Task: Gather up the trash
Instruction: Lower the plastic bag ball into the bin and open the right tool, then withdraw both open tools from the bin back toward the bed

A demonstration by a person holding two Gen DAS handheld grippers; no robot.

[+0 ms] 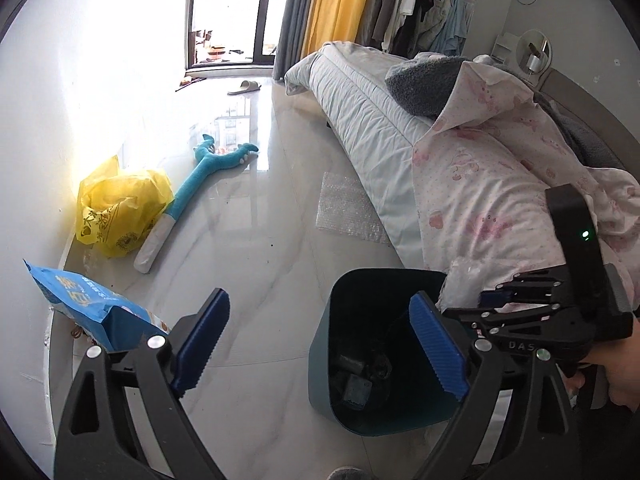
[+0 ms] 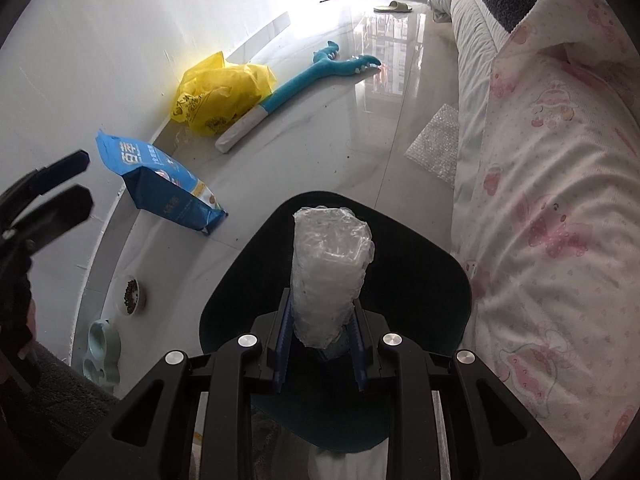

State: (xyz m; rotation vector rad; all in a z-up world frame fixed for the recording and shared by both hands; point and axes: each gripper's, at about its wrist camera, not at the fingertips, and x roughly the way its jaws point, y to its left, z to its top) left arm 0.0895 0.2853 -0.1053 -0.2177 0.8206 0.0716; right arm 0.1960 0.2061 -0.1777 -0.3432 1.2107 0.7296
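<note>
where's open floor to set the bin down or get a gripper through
Widest bare tile: between the teal plush toy and the bubble wrap sheet beside the bed, running to the slipper. Also between the blue bag and trash bin. Crowded: the wall side, with the yellow bag, and the pet bowls.

Bed, slipper, plush toy

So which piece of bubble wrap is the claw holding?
The rolled-up bubble wrap, pinched in the right claw above the trash bin. The other bubble wrap sheet lies flat on the floor beside the bed.
</note>
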